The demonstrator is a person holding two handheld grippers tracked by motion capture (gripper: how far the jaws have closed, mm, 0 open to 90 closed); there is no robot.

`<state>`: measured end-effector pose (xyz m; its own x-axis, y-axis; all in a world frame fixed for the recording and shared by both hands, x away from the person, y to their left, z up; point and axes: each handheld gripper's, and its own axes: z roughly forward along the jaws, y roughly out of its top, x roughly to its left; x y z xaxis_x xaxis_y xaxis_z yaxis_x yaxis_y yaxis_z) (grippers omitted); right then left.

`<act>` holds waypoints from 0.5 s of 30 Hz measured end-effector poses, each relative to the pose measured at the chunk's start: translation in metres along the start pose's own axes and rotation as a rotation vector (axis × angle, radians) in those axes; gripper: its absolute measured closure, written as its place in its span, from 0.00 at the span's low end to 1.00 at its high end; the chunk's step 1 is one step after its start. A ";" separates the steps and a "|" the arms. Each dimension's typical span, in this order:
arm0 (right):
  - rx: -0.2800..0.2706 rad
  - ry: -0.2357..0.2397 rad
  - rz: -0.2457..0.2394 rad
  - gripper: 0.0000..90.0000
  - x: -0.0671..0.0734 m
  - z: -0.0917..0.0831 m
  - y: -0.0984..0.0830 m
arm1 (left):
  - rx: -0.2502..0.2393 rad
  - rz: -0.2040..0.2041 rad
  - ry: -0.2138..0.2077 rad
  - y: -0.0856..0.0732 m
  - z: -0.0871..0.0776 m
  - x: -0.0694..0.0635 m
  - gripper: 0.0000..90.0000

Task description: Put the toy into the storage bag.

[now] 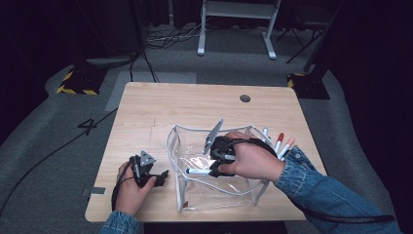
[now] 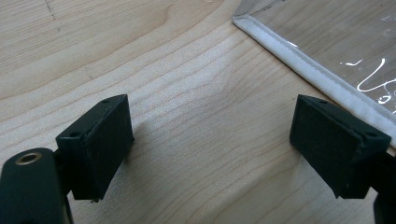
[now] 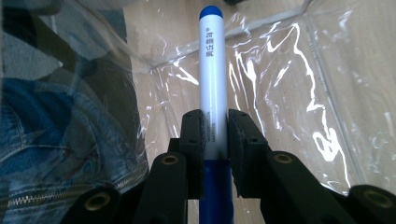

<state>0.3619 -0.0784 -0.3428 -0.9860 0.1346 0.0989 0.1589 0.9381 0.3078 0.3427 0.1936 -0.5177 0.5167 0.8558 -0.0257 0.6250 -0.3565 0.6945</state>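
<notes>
Left gripper (image 1: 163, 174): you are resting it on the wooden table (image 1: 146, 107), just left of the bag, with its jaws standing wide apart and nothing between them. In the left gripper view bare wood is lying between the pads and the bag's white piped edge (image 2: 308, 70) is crossing the upper right corner.

Clear plastic bag (image 1: 182, 146): it is standing open-topped in the middle of the table, near your edge. Its floor is looking bare in the right gripper view, so judging from that, this marker is going in as the first.

Right gripper (image 1: 210, 170): you are holding it over the bag's opening, reaching into the bag, with its jaws clamped on the blue marker.

Blue marker (image 3: 213, 70): it is sitting pinched between the two pads, white barrel and blue end pointing away from you toward the bag's far wall (image 3: 261, 28). In the high view it is lying roughly level, its tip pointing to the left.

Progress: one marker is being carried in and is not yet released. Setting it down and opening the jaws are the steps in hand.

Markers left (image 1: 278, 141): a few more, at least one red-capped, are lying on the table just beyond the bag's right side, beside your right sleeve (image 1: 316, 180). These are still waiting.

In the way: the floppy bag walls are standing close around the right gripper, and I judge they could be snagging the jaws as you are pulling out.
</notes>
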 end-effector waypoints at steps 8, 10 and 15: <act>0.083 0.025 -0.029 0.86 0.000 0.021 0.004 | 0.002 0.002 0.001 0.000 0.000 0.000 0.15; 0.107 0.021 -0.048 0.86 0.000 0.028 0.004 | 0.002 0.002 0.001 0.000 0.000 0.000 0.15; 0.133 0.032 -0.054 0.86 0.000 0.041 0.003 | -0.001 -0.001 0.001 0.001 0.001 0.000 0.15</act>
<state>0.3598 -0.0627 -0.3811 -0.9904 0.0748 0.1164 0.0957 0.9780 0.1854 0.3440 0.1930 -0.5176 0.5153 0.8566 -0.0251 0.6249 -0.3555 0.6950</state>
